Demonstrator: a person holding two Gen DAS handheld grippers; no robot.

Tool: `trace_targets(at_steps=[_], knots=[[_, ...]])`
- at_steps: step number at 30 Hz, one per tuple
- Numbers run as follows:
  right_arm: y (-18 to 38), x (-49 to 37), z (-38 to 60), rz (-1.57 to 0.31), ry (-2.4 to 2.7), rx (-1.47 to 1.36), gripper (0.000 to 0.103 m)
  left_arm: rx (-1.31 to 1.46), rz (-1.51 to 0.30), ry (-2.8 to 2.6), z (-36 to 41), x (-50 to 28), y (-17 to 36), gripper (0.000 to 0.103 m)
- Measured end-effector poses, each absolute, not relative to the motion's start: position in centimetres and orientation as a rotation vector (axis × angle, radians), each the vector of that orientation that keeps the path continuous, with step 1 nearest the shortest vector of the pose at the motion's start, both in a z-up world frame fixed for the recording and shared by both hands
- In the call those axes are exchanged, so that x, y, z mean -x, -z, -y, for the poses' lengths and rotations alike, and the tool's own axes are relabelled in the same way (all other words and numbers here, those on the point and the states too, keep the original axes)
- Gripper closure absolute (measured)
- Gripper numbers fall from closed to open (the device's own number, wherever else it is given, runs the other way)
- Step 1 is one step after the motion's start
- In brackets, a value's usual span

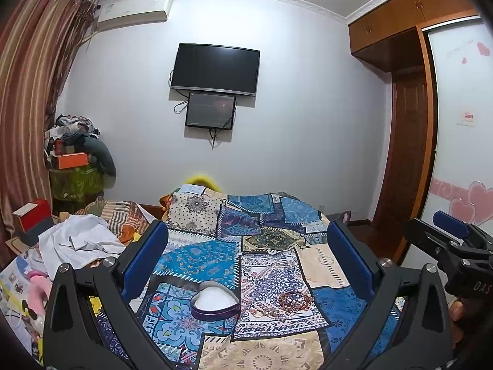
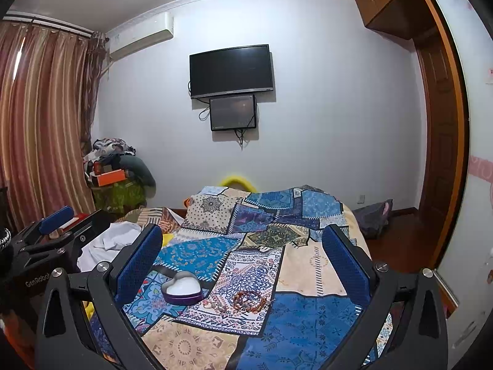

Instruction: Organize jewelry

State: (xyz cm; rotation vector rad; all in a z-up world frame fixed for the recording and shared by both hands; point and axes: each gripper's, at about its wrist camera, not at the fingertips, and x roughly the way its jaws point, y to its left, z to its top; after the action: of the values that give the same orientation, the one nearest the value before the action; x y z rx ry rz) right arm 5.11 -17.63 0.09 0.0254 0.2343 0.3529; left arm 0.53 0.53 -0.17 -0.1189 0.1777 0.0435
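Note:
A heart-shaped purple tin (image 1: 214, 300) with a white lining sits open on the patterned bedspread; it also shows in the right wrist view (image 2: 182, 288). To its right lies a small pile of beaded bracelets and jewelry (image 1: 292, 301), also in the right wrist view (image 2: 246, 300). My left gripper (image 1: 246, 259) is open and empty, held above and before the tin and the pile. My right gripper (image 2: 243, 259) is open and empty, above the jewelry. Each gripper shows at the edge of the other's view.
The patchwork bedspread (image 1: 271, 225) covers the bed. White clothes (image 1: 80, 237) and toys lie at the left. A heap of clothes and boxes (image 1: 74, 151) stands in the far corner. A TV (image 1: 215, 69) hangs on the wall; a wardrobe (image 1: 409, 141) stands right.

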Motion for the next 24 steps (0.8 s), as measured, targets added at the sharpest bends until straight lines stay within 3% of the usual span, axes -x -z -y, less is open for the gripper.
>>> trace_targets(at_steps=[24], knots=[[-0.36, -5.18, 17.95, -0.236, -0.354, -0.025, 0.0, 0.123, -0.182, -0.048, -0.44, -0.93, 0.42, 0.0]])
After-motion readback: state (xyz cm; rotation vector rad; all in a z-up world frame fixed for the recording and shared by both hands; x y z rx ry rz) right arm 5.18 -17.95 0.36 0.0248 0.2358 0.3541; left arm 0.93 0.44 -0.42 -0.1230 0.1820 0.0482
